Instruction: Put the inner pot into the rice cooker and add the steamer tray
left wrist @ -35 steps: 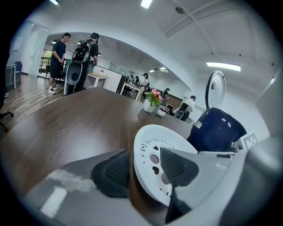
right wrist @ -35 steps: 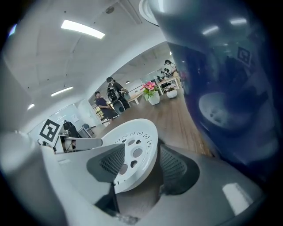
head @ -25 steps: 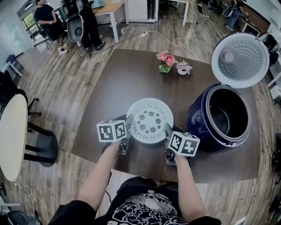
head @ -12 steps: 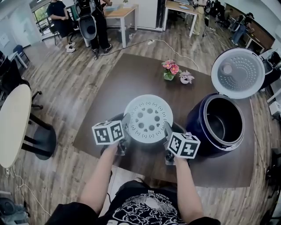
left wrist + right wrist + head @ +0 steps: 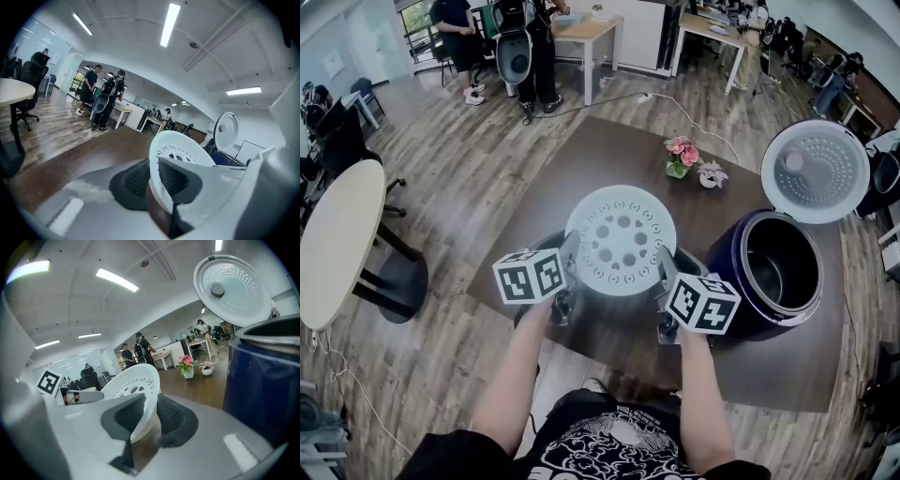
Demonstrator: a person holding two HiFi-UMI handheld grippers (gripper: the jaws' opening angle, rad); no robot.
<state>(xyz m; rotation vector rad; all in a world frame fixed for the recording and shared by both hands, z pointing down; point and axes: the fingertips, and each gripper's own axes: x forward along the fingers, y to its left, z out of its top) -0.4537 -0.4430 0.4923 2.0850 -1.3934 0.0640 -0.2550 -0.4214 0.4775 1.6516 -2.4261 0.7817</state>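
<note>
The white perforated steamer tray [image 5: 621, 240] hangs above the brown table [image 5: 581, 169], held level by its rim on both sides. My left gripper [image 5: 571, 261] is shut on the tray's left rim [image 5: 165, 149]. My right gripper [image 5: 664, 270] has the right rim [image 5: 140, 383] between its pads and its jaws are closing on it. The blue rice cooker [image 5: 727, 267] stands to the right with its lid [image 5: 816, 172] up. A dark inner pot [image 5: 786, 264] sits inside it.
A pink flower pot [image 5: 681, 156] and a small white plant pot [image 5: 710, 175] stand at the table's far side. A pale round table [image 5: 337, 239] and a black chair base [image 5: 394, 286] lie to the left. Two people [image 5: 530, 42] stand by desks at the back.
Both grippers have lifted the steamer tray straight up off the table, still holding its rim. The cooker has not moved.
</note>
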